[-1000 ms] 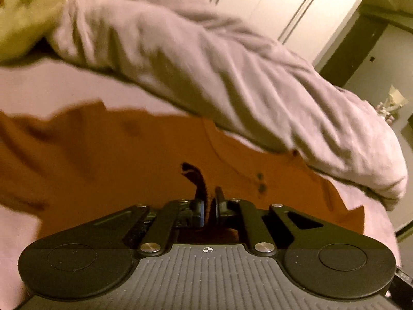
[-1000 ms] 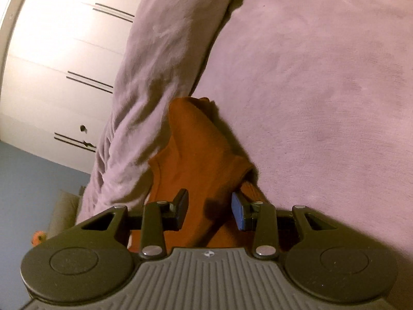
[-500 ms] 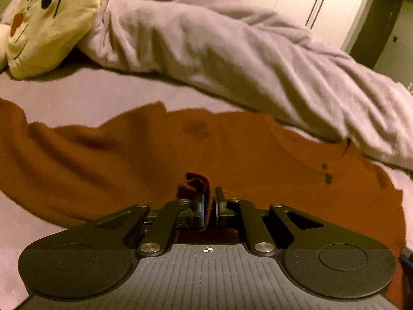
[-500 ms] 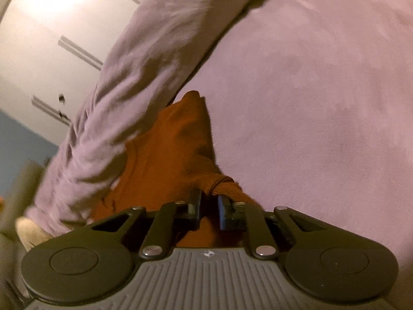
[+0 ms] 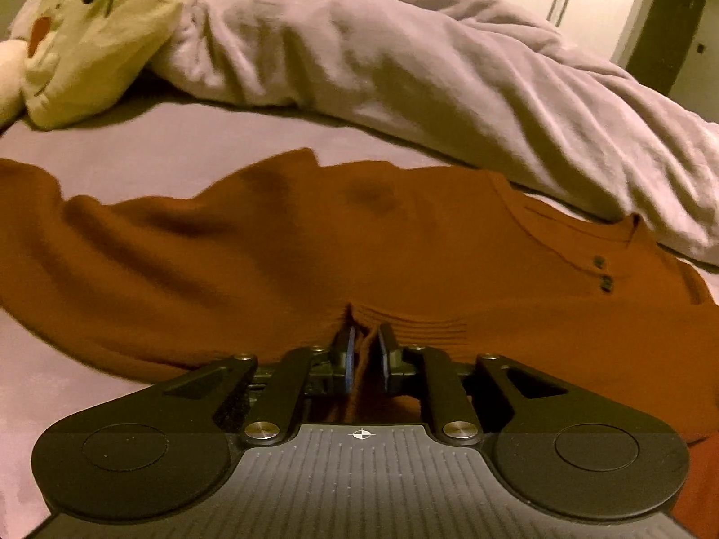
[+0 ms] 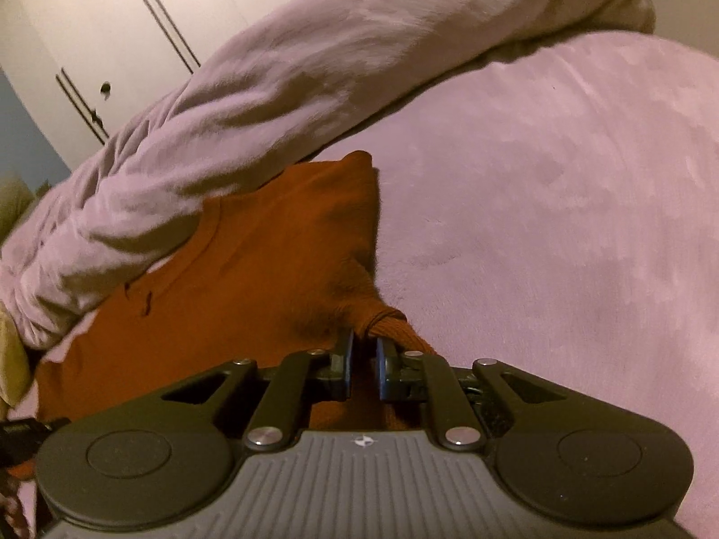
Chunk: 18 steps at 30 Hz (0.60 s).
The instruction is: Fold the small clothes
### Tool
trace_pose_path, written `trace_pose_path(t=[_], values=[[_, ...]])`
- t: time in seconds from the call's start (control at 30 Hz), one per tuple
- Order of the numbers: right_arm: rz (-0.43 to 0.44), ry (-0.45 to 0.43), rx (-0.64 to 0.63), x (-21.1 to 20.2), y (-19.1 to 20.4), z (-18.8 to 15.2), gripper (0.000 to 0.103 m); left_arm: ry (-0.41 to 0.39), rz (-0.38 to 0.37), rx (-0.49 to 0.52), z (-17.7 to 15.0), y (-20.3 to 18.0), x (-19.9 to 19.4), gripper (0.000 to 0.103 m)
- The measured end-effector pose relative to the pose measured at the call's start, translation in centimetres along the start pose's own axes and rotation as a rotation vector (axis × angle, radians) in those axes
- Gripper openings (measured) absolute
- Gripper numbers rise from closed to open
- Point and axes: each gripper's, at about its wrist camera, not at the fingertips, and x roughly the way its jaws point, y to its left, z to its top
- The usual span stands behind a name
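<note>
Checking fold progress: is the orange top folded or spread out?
Mostly spread: the orange top lies open across the bed, buttons showing.

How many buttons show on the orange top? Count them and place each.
2, both on the orange top near its neckline: one button above, the other just below it. Folds may hide more.

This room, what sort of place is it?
Most likely a bedroom: a rumpled duvet lies on a bed, a plush toy beside it, and wardrobe doors stand behind.
</note>
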Motion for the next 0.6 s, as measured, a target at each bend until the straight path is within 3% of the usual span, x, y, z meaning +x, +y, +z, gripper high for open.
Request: trace_pose_path(t=[0.13,0.2,0.33,0.4,0.5,0.6], values=[[-0.018,0.015,-0.079,0.0,0.8,0.1,0.011,-0.020,0.090,0.033,0.0,0.0,-1.4,0.018],[-0.009,0.016,-0.073,-0.6,1.0,0.1,0.013,-0.021,0.030,0.002,-0.4,0.2,-2.5,0.033],[-0.001,0.014,-0.075,-1.7,1.6,-0.4,0.013,-0.029,-0.033,-0.018,-1.4,-0.3,-4.0,0.036],[-0.001,-0.010,-0.104,-2.4,2.4,-0.6,0.014,-0.031,-0.056,-0.003,-1.8,-1.0,-4.3,0.047],[-0.011,-0.079,-0.208,-3.5,4.5,-1.0,0.013,-0.010,-0.057,0.039,-2.4,-2.3,-3.7,0.049],[0.005,-0.092,-0.300,-3.2,6.7,-1.4,0.014,0.015,-0.036,0.057,-2.8,-2.7,-2.6,0.053]])
